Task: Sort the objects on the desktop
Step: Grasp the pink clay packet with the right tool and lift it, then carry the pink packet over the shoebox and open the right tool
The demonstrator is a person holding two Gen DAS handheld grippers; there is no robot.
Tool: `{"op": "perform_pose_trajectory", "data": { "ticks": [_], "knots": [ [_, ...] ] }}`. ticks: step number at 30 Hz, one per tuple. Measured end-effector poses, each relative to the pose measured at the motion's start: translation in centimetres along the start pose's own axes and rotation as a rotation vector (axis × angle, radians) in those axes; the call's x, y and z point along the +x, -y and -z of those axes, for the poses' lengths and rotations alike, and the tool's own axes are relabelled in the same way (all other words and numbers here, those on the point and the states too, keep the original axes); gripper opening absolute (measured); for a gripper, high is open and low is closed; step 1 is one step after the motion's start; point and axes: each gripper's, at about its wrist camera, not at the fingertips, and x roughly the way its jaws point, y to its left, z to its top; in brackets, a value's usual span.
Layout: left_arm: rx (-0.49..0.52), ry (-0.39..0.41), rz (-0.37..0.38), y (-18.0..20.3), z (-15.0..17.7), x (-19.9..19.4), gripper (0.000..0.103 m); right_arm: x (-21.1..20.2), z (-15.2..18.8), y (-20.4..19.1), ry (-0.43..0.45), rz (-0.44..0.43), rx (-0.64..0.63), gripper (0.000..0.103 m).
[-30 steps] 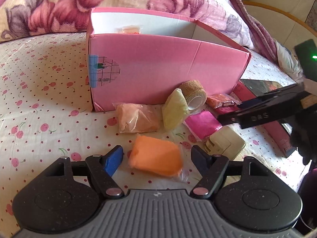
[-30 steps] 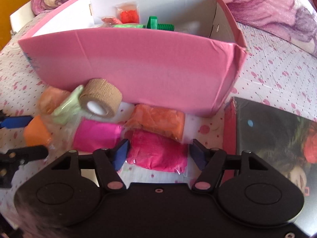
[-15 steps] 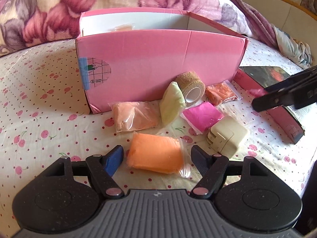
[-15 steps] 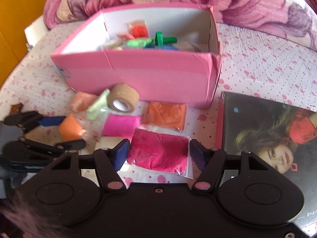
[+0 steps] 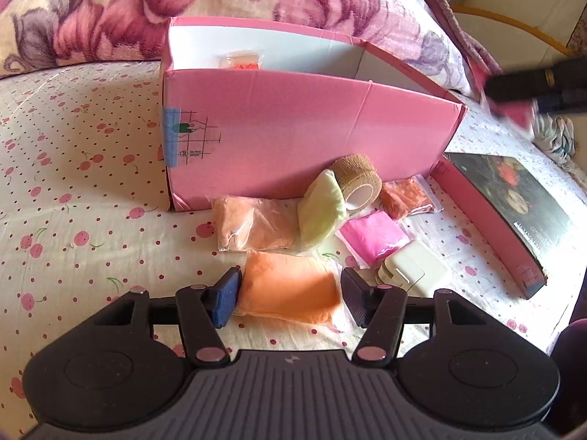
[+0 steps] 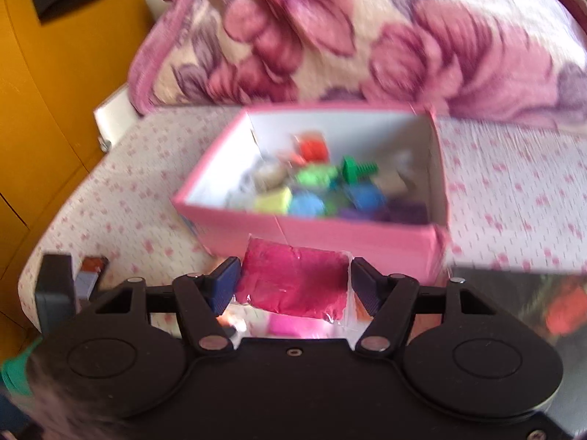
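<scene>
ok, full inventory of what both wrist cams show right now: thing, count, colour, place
box: 1, pink, on the cherry-print sheet, part-filled with mixed coloured items
orange packet: 1, between the left gripper's pads
dark pink packet: 1, held off the sheet in front of the box
peach packet: 1, by the box front
pale green packet: 1, leaning on the tape roll
tape roll: 1, tan, against the box
dark orange packet: 1, right of the roll
bright pink packet: 1, beside the charger
charger: 1, cream
book: 1, dark cover, pink edge, right of the box
floral blanket: 1, behind the box
left gripper: jaws just closing on the orange packet
right gripper: shut on the dark pink packet
</scene>
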Motion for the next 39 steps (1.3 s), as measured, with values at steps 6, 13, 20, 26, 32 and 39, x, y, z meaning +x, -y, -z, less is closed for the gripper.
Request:
{"op": "perform_pose_trajectory", "data": {
  "ticks": [6,13,20,26,32,39],
  "knots": [
    [-0.031,0.000,0.007,-0.3,0.0,0.2,0.059,1.8,-3.4,-0.5,0.037,-0.001,-0.029,0.066],
    [-0.060,0.019,0.016,-0.7,-0.2,-0.1,0.059,5.3,-6.2,0.0,0.009,0.020,-0.051,0.066],
    [-0.067,0.019,0.021,-0.7,-0.2,0.0,0.059,9.3,-7.3,1.5,-0.041,0.068,-0.049,0.066],
    [-0.066,0.016,0.036,-0.7,-0.2,0.0,0.059,12.5,-7.5,2.7,-0.111,0.097,-0.044,0.066],
    [-0.065,0.014,0.036,-0.6,-0.2,0.1,0.059,14.7,-7.6,2.8,-0.187,0.123,-0.078,0.066],
    [-0.065,0.016,0.035,-0.6,-0.1,0.1,0.059,16.4,-7.6,3.0,-0.260,0.150,-0.079,0.067]
  ]
}}
